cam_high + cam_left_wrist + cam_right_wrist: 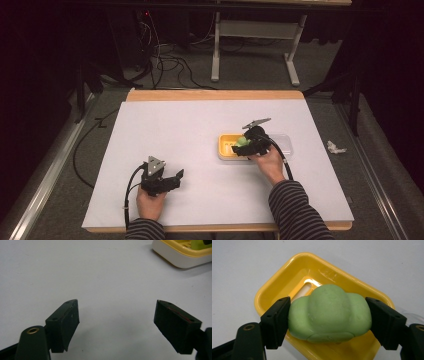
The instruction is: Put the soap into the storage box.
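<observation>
One green soap (329,313), clamped by its sides between the right gripper (245,146) jaws directly over the yellow dish (287,282) (presumably for lowering in); left gripper (167,182) wide open, empty, resting apart on the table (200,125).

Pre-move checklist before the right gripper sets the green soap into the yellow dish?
1. Grip: right gripper has both pads pressed on the sides of the green soap. ok.
2. Alignment: soap sits over the yellow dish, in the right gripper view and the high view. ok.
3. Dish interior: the part that shows is bare, with a drain slot; the part under the soap is hidden. cannot tell.
4. Height of soap above the dish floor: no side view. cannot tell.
5. Left gripper: jaws wide apart, nothing between them, over the white table, apart from the dish. ok.
6. Clear lid lies beside the dish on its far side from the left gripper, out of the way. ok.
</observation>
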Demonstrator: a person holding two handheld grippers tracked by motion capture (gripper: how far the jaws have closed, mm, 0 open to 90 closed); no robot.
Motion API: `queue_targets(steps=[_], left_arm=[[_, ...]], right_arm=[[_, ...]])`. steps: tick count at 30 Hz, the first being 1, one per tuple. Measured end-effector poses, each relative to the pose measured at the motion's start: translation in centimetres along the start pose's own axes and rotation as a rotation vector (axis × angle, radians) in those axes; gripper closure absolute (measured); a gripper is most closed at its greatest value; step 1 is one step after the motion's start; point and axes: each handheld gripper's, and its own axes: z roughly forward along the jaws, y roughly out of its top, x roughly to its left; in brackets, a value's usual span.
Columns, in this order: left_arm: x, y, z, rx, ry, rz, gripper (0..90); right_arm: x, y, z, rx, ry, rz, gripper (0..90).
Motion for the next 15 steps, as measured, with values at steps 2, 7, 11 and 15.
queue_targets(steps=[2, 7, 11, 15], left_arm=[[0.04, 0.00, 0.00, 0.001, 0.001, 0.004, 20.8], [0.00, -0.01, 0.02, 0.001, 0.001, 0.001, 20.8], [0.01, -0.03, -0.02, 0.004, 0.002, 0.009, 20.8], [0.01, -0.04, -0.01, 0.006, 0.000, 0.011, 20.8]], right_arm=[[0.09, 0.13, 0.05, 0.007, -0.005, -0.006, 24.6], [0.09, 0.23, 0.27, 0.000, -0.003, 0.005, 24.5], [0.02, 0.24, 0.37, -0.006, -0.001, 0.010, 24.4], [0.08, 0.21, 0.48, -0.015, -0.004, 0.014, 24.2]])
